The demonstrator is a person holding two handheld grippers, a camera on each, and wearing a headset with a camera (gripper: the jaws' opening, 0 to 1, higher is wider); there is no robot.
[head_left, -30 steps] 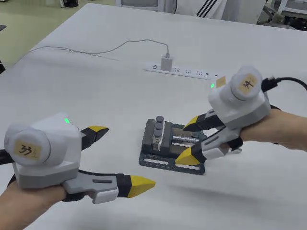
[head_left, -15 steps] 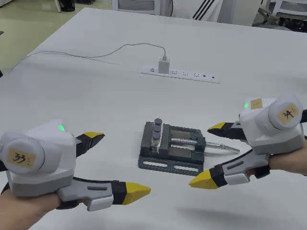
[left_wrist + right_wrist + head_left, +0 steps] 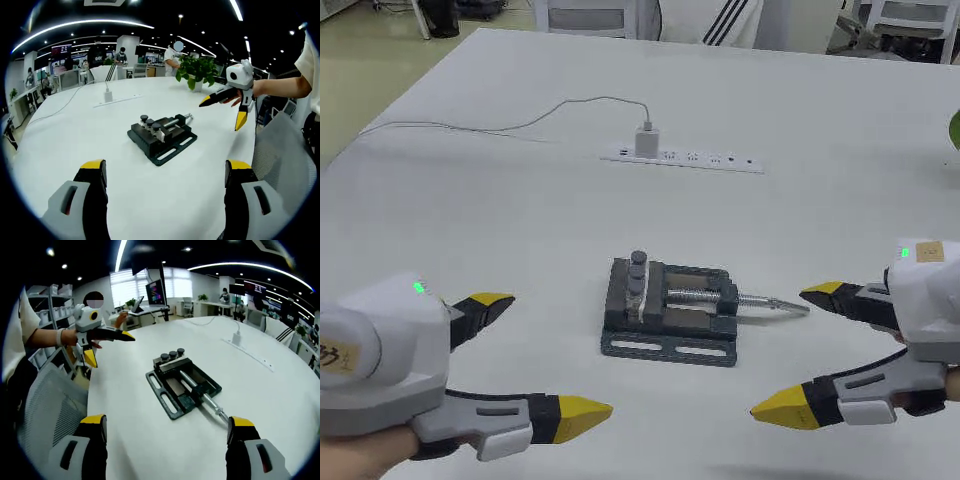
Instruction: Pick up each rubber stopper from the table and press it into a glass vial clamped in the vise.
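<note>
Judged at the closing step: 3 vials [image 3: 637, 285] clamped in a row in the vise [image 3: 670, 322] at mid-table, each topped with a dark stopper [image 3: 638, 258]. Seated fully or merely resting? Too small to tell. Left gripper [image 3: 548, 354] spread wide, nothing between the jaws, hovering off the vise's left side. Right gripper [image 3: 792, 351] likewise spread and empty, off the handle end. Next, probably: checking each stopper for depth and pressing squarely on any proud one, gently, given glass beneath. Plain white table [image 3: 520, 210], smooth, carrying a power strip [image 3: 685, 158] with a charger [image 3: 645, 140] and cable [image 3: 490, 128]. Beyond, an open office with desks, a plant [image 3: 197, 75], people standing far off.
</note>
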